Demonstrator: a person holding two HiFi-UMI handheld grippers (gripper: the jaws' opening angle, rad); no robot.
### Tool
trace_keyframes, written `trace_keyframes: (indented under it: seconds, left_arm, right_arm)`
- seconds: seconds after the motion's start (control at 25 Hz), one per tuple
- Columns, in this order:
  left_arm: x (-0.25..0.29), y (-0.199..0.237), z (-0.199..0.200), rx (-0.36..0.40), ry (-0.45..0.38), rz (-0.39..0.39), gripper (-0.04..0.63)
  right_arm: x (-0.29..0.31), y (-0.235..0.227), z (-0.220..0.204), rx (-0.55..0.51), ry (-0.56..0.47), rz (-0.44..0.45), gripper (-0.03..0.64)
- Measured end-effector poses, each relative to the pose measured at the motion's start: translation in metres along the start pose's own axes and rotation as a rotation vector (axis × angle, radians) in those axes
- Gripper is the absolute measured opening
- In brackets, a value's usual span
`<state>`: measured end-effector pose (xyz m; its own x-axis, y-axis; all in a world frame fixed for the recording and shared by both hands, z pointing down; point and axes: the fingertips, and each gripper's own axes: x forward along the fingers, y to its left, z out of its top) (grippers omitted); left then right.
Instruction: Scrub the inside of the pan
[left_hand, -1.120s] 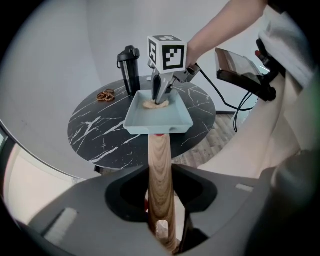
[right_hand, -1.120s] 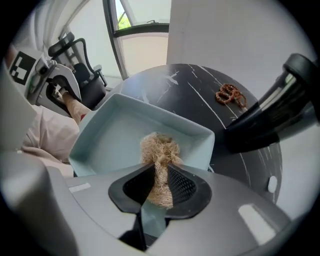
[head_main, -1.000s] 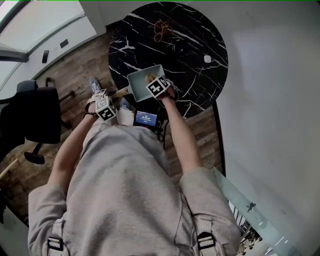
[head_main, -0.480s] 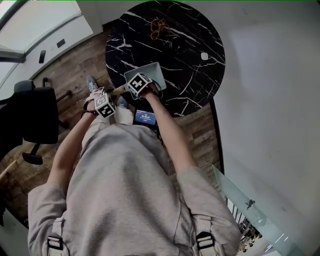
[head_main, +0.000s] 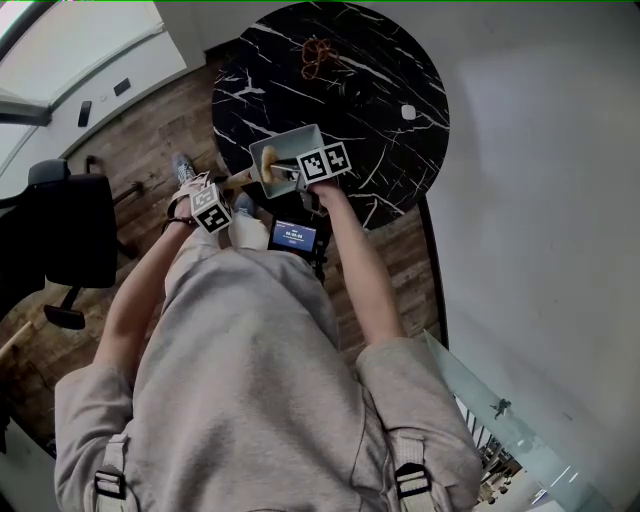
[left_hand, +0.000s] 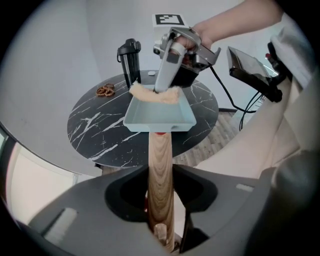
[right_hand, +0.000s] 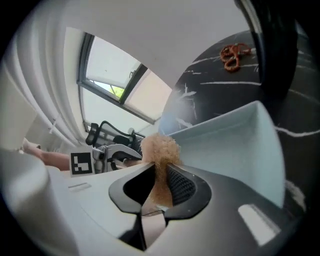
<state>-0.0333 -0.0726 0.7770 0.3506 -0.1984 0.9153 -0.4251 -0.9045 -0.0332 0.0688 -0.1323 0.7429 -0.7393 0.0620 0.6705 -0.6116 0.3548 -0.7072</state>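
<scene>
A pale blue square pan rests on the near edge of the round black marble table. Its wooden handle runs back between the jaws of my left gripper, which is shut on it. My right gripper reaches into the pan from the right and is shut on a tan scrub pad. The pad presses against the pan's inside near the handle-side wall. In the left gripper view the right gripper stands tilted over the pan with the pad under it.
An orange tangle lies at the table's far side, and a small white object on its right. A black bottle stands behind the pan. A small screen hangs at the person's waist. A black office chair stands to the left.
The right gripper swung left over the pan, then back right while rolling; the scrub pad has shifted left across the pan's inside. The left gripper and the handle stayed put.
</scene>
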Motion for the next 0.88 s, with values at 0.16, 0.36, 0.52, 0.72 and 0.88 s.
trace_keyframes:
  seconds: [0.16, 0.36, 0.52, 0.72, 0.88]
  left_arm:
    - [-0.001, -0.002, 0.0, 0.0, -0.001, -0.011, 0.141]
    - [-0.001, -0.003, 0.0, 0.002, 0.006, -0.016, 0.141]
    - [0.0, -0.002, 0.0, -0.022, 0.009, -0.019, 0.141]
    - [0.003, 0.001, -0.005, -0.082, 0.022, -0.027, 0.141]
    - [0.004, 0.002, -0.005, -0.07, 0.028, -0.023, 0.141]
  right_arm:
    - [-0.04, -0.046, 0.006, -0.15, 0.013, -0.286, 0.091]
    - [-0.068, -0.097, 0.006, -0.396, 0.196, -0.624, 0.092]
    - [-0.055, -0.099, -0.008, -0.534, 0.333, -0.65, 0.092]
    - [-0.042, -0.104, -0.032, -0.564, 0.45, -0.676, 0.092]
    - [-0.041, -0.103, -0.035, -0.507, 0.444, -0.658, 0.089]
